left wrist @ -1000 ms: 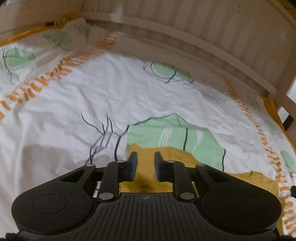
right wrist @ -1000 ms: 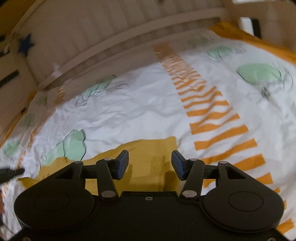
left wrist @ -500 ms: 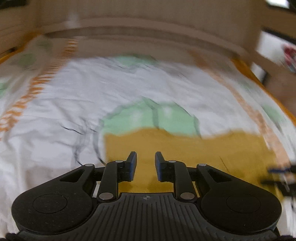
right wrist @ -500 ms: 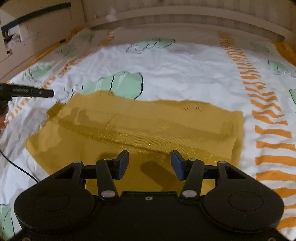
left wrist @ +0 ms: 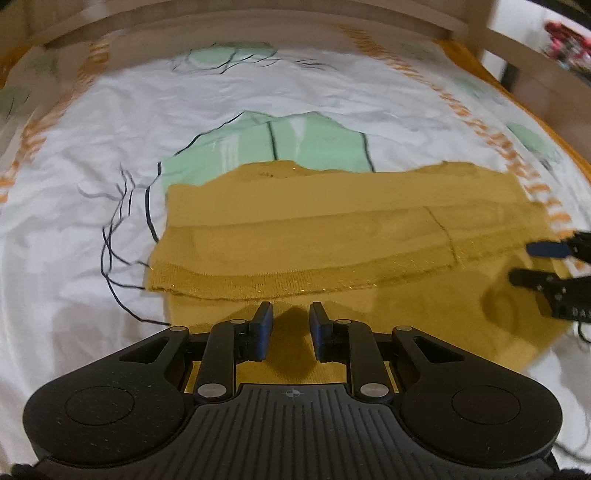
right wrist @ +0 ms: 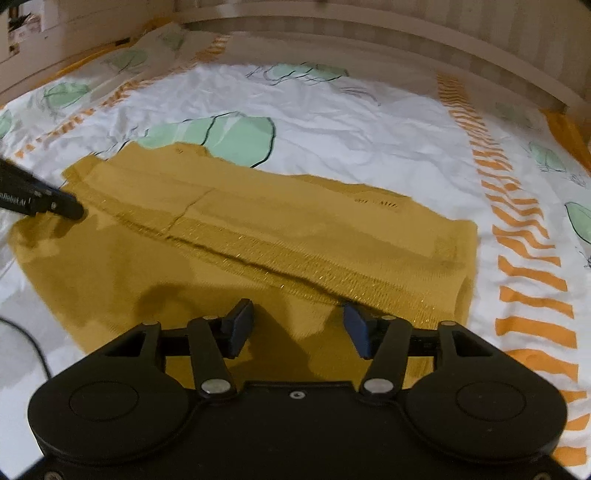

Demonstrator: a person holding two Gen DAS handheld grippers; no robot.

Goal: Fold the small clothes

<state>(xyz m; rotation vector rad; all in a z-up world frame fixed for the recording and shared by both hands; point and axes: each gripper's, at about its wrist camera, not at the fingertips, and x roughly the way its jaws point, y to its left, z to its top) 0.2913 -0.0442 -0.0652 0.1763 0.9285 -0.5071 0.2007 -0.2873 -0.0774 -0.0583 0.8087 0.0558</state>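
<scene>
A mustard-yellow knitted garment (left wrist: 332, 229) (right wrist: 258, 229) lies flat on the bed, its ribbed hem folded across the middle as a long band. My left gripper (left wrist: 291, 325) hovers over the garment's near left part, its jaws a narrow gap apart with nothing between them. It also shows at the left edge of the right wrist view (right wrist: 55, 205). My right gripper (right wrist: 297, 325) hangs over the near right part with its jaws opening; only cloth lies beneath them. The left wrist view catches the right gripper (left wrist: 546, 266) at its right edge.
The bed sheet (right wrist: 351, 125) is white with green leaves and orange stripes. A slatted wooden bed rail (right wrist: 369, 33) runs along the far side. A thin black cable (right wrist: 26, 332) lies on the sheet left of the garment.
Both cameras have rolled level and dropped toward the garment, which now fills the middle of both views. The right jaws stand slightly wider; the left jaws keep the same gap.
</scene>
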